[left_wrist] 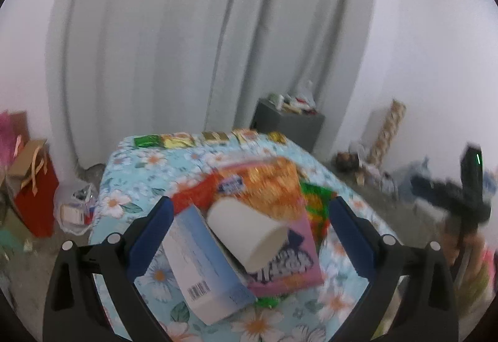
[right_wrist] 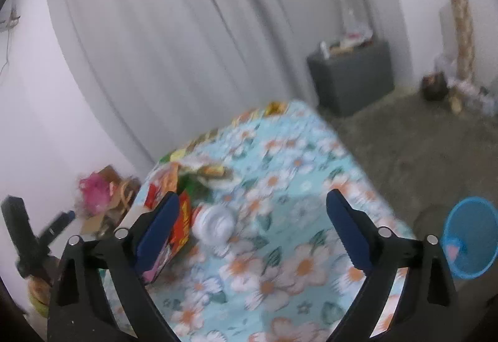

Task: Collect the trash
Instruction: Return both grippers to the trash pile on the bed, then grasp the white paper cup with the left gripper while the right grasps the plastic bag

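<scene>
I am holding my left gripper wide open above the flowered surface, its blue pads standing clear on either side of a heap of trash and touching none of it. Nearest between the pads, a pale blue box with a barcode is lying tilted, and a white paper cup is resting on its side against it, on top of a pink packet. Just behind them an orange snack bag is lying over a green wrapper, and a row of small shiny packets is lining the far edge. I am holding my right gripper widely spread too, gripping nothing, over a bare stretch of the cloth; a blurred white round piece is lying between its fingers, and the red-and-yellow wrappers are sitting just beside the left pad. Off the surface's right side, a blue basket is standing on the floor. Farther back a grey cabinet is standing against the curtain.
</scene>
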`<act>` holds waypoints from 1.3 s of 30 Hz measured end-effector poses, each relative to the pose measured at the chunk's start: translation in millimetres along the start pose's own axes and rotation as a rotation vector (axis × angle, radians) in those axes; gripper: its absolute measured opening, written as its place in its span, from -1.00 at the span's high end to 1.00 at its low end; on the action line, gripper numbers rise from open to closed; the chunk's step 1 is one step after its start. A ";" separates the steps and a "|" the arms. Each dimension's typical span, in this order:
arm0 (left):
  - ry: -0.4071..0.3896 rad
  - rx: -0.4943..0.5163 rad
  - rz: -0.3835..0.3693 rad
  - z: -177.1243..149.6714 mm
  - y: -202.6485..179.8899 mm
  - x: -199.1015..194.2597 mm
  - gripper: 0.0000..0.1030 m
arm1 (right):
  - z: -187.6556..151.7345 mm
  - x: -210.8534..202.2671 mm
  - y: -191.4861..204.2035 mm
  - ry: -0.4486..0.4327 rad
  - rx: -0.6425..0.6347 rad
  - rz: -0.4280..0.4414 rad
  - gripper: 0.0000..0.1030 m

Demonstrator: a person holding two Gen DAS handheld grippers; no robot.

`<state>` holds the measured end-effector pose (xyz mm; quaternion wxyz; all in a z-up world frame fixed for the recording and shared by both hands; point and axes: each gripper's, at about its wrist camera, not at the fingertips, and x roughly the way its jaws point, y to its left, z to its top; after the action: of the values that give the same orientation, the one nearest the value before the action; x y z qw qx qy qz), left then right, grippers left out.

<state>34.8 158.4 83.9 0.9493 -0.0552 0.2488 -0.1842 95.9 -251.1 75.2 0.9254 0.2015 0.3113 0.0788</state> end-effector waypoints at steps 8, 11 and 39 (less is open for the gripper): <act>0.072 0.196 0.086 -32.4 -32.6 38.2 -0.75 | -15.3 47.7 -0.6 0.186 0.129 0.122 -0.45; 0.080 0.214 0.111 -37.1 -31.1 48.4 -0.63 | -14.7 58.9 2.4 0.218 0.149 0.147 -0.43; 0.113 0.216 0.140 -42.6 0.2 72.3 0.75 | 80.3 261.6 19.2 0.651 0.470 0.357 -0.05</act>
<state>72.3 130.7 14.1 0.9446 0.0755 0.2839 -0.1463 351.9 -188.8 -1.0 0.6799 0.4218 0.5565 0.2240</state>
